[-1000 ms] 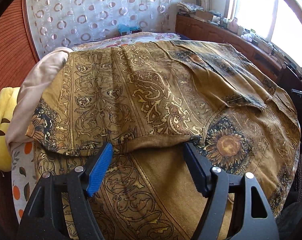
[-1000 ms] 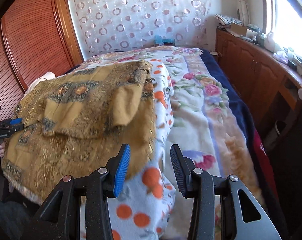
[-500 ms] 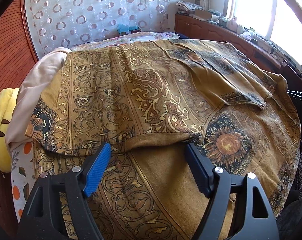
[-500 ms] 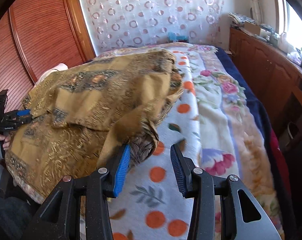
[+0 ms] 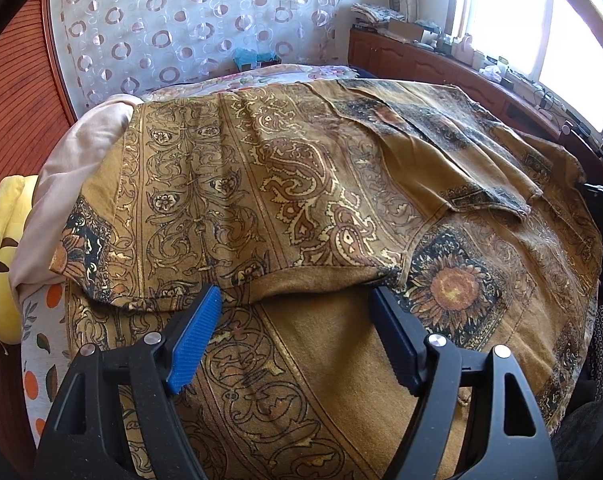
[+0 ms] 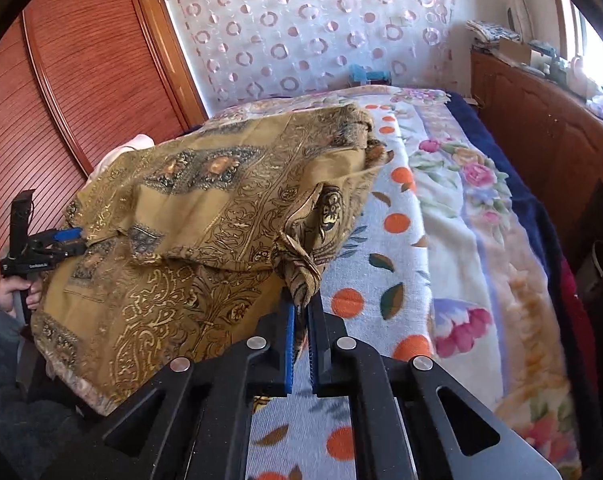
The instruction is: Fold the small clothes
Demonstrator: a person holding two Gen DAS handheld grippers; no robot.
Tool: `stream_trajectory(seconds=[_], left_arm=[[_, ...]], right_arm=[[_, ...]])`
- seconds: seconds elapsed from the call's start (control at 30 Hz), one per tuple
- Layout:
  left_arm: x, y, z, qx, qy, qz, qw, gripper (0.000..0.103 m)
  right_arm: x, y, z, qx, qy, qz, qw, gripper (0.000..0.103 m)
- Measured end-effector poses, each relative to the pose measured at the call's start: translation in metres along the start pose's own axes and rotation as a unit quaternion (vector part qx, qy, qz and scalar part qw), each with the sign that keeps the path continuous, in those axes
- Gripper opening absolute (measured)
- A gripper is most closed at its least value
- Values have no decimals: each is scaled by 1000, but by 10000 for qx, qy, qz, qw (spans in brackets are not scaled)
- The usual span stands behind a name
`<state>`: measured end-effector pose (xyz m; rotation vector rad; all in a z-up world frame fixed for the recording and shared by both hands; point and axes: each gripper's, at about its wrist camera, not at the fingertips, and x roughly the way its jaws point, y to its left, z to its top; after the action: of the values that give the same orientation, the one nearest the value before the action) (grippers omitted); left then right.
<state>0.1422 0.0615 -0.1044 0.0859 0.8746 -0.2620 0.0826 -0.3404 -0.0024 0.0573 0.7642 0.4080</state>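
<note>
A mustard-brown paisley garment [image 5: 285, 184] with sunflower squares lies spread on the bed, one layer folded over another. My left gripper [image 5: 297, 308] is open and hovers just above the folded hem, holding nothing. In the right wrist view the same garment [image 6: 205, 208] lies on the left of the bed. My right gripper [image 6: 301, 308] is shut on the garment's right edge, and a bunched corner stands up out of the jaws. The left gripper [image 6: 67, 240] shows there at the garment's far left edge.
The bed carries an orange-dotted blanket [image 6: 365, 248] and a floral blanket [image 6: 481, 216]. A beige cloth [image 5: 81, 152] and a yellow plush [image 5: 5, 256] lie to the left. A wooden wardrobe [image 6: 73, 92] stands left, a wooden cabinet [image 6: 541, 128] right under the window.
My right gripper moved left to the garment's edge and shut on it, lifting a bunched corner. My left gripper stayed open and nearly still.
</note>
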Motion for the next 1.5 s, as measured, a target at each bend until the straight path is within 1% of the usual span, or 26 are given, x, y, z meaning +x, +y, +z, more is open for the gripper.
stream_trajectory(seconds=[0.07, 0.13, 0.2, 0.23, 0.27, 0.3, 0.37, 0.43, 0.5, 0.57, 0.6, 0.7, 0.73, 0.77, 0.8, 0.87, 0.9, 0.93, 1.0, 1.03, 1.1, 1.2, 1.27, 1.33, 1.4, 1.5], left_arm=[[0, 0, 0, 5, 2, 3, 10000, 77], [0, 0, 0, 9, 4, 5, 10000, 78], [1, 0, 0, 41, 22, -1, 10000, 80], [1, -1, 0, 66, 35, 9, 10000, 81], [2, -2, 0, 102, 44, 42, 9999, 81], [2, -2, 0, 101, 45, 44, 9999, 81], [2, -1, 0, 93, 45, 34, 9999, 81], [2, -1, 0, 100, 44, 44, 9999, 81], [1, 0, 0, 99, 46, 42, 9999, 81], [1, -1, -1, 109, 41, 61, 9999, 82], [1, -1, -1, 110, 32, 73, 9999, 82], [-2, 0, -4, 57, 49, 111, 9999, 82], [-6, 5, -4, -14, 107, 175, 9998, 82], [-11, 9, -5, -133, 58, 234, 9996, 82], [-19, 16, -6, -267, -62, 244, 9993, 82], [-41, 33, -6, -499, -399, 80, 9979, 82], [-50, 41, -6, -585, -500, 34, 9970, 82], [-57, 50, -6, -660, -561, 52, 9962, 82], [-67, 69, -4, -794, -636, 222, 9946, 81], [-69, 75, -4, -840, -639, 277, 9940, 78], [-69, 91, -1, -977, -601, 336, 9928, 74], [-64, 105, 1, -1097, -531, 435, 9916, 67], [-56, 113, 6, -1132, -481, 545, 9909, 67], [-47, 114, 10, -1133, -447, 598, 9907, 66], [-40, 116, 14, -1133, -407, 634, 9907, 62], [-34, 113, 17, -1054, -379, 616, 9918, 51]], right_arm=[[-19, -1, -5, -17, -79, -113, 9999, 3], [-34, -7, -11, 50, -43, -366, 9993, 4], [-48, -14, -19, 172, -11, -569, 9982, 4], [-52, -19, -23, 241, 32, -671, 9975, 4], [-56, -23, -27, 274, 60, -865, 9959, 4], [-57, -24, -29, 257, 80, -1030, 9943, 7], [-60, -26, -30, 261, -7, -1106, 9935, 8], [-57, -26, -25, 303, -123, -1009, 9944, 15], [-49, -18, -19, 206, -257, -942, 9950, 40], [-37, -7, -13, 59, -381, -792, 9961, 53], [-28, -1, -9, 5, -395, -780, 9962, 54], [2, 12, 0, -115, -374, -710, 9967, 54], [9, 14, 2, -149, -363, -659, 9971, 54], [18, 16, 6, -185, -342, -621, 9973, 54], [27, 19, 10, -224, -322, -608, 9974, 54], [41, 21, 20, -288, -299, -610, 9973, 54], [48, 22, 24, -322, -283, -628, 9971, 54], [52, 21, 28, -346, -267, -650, 9969, 54], [61, 20, 35, -399, -227, -701, 9965, 54], [66, 20, 38, -407, -199, -737, 9963, 54], [76, 18, 44, -403, -142, -769, 9961, 54], [86, 12, 49, -372, -17, -830, 9959, 54], [90, 9, 51, -346, 59, -916, 9952, 54], [98, 5, 50, -301, 154, -976, 9946, 54], [105, 1, 48, -260, 214, -1010, 9943, 54], [109, -2, 48, -210, 212, -976, 9948, 54]])
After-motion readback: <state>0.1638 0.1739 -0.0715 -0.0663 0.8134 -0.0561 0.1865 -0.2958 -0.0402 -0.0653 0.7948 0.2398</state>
